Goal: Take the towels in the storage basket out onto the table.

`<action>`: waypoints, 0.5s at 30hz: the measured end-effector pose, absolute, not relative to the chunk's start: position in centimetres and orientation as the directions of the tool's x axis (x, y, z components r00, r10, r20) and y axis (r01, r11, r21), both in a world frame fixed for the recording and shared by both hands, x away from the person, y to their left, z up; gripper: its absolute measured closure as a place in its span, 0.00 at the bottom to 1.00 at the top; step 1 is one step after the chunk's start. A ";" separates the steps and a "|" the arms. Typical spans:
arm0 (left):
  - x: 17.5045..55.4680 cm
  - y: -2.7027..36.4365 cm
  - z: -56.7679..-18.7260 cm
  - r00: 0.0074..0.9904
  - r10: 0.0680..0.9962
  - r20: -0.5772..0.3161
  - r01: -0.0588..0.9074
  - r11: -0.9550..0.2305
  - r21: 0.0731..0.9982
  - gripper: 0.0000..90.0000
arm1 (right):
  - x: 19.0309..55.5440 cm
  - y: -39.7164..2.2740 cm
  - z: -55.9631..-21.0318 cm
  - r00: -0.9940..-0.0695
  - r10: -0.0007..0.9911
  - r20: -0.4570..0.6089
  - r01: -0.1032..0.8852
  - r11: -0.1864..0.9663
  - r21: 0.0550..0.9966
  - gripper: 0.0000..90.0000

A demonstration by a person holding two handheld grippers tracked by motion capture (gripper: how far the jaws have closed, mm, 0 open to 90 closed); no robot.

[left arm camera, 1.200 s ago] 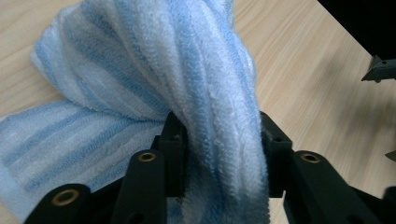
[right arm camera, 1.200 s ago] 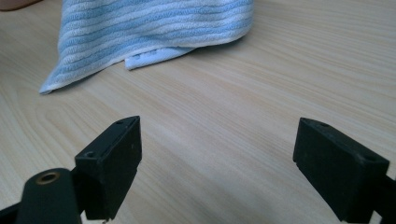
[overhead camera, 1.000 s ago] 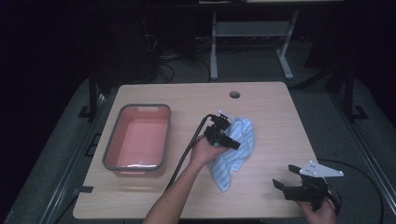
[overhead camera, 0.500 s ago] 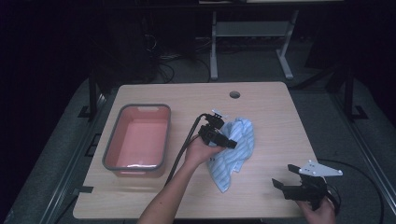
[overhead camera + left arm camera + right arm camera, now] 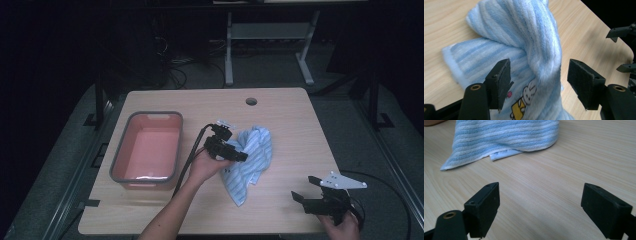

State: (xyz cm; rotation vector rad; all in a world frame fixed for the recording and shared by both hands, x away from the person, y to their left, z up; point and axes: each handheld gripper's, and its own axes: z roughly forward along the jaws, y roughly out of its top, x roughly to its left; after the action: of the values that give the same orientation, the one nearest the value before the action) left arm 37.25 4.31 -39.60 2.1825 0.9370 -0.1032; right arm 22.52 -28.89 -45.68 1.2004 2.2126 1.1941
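A light blue striped towel (image 5: pixel 255 155) with a small cartoon print lies crumpled on the wooden table (image 5: pixel 290 125), right of centre. My left gripper (image 5: pixel 239 155) hovers over the towel's left part. In the left gripper view it (image 5: pixel 539 72) stands open, with a raised fold of the towel (image 5: pixel 531 37) between the jaws and neither pad pressing on it. My right gripper (image 5: pixel 305 188) is open near the table's front right corner, apart from the towel. In the right gripper view it (image 5: pixel 540 200) sits low over bare wood, with the towel's edge (image 5: pixel 504 135) farther ahead.
A pink tub with a grey rim (image 5: pixel 119 159) stands on the left side of the table. A round cable hole (image 5: pixel 251 101) is near the far edge. The left gripper's cable (image 5: pixel 192 147) runs beside the tub. Dark floor and a desk frame (image 5: pixel 265 35) lie beyond.
My left gripper has shifted a little to the left and nearer over the towel, staying open. The right gripper has not moved.
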 end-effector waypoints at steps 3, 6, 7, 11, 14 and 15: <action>36.9 4.9 -39.5 0.727 0.594 -0.343 0.653 -0.446 0.612 0.39 | 22.6 -28.9 -45.7 -0.578 0.812 0.082 0.515 0.285 0.808 0.17; 36.5 5.4 -39.6 0.718 0.601 -0.352 0.663 -0.435 0.610 0.38 | 22.6 -28.8 -45.7 -0.578 0.812 0.082 0.517 0.286 0.807 0.17; 36.3 5.6 -39.7 0.718 0.600 -0.352 0.662 -0.436 0.609 0.38 | 22.6 -28.8 -45.7 -0.579 0.811 0.080 0.516 0.288 0.807 0.17; 35.8 6.2 -39.8 0.720 0.597 -0.355 0.661 -0.432 0.613 0.37 | 22.6 -28.7 -45.7 -0.580 0.811 0.079 0.515 0.290 0.807 0.17; 35.2 6.8 -39.7 0.721 0.599 -0.350 0.656 -0.427 0.622 0.36 | 22.5 -28.7 -45.7 -0.578 0.812 0.081 0.517 0.288 0.806 0.17; 35.0 7.0 -39.8 0.721 0.596 -0.353 0.654 -0.420 0.629 0.35 | 22.5 -28.8 -45.7 -0.577 0.812 0.082 0.518 0.287 0.806 0.16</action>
State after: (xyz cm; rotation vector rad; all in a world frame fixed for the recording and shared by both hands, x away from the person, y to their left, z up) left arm 34.98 6.96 -39.75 2.1393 0.9437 -0.0950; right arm 22.52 -28.76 -45.75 1.2035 2.2174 1.1884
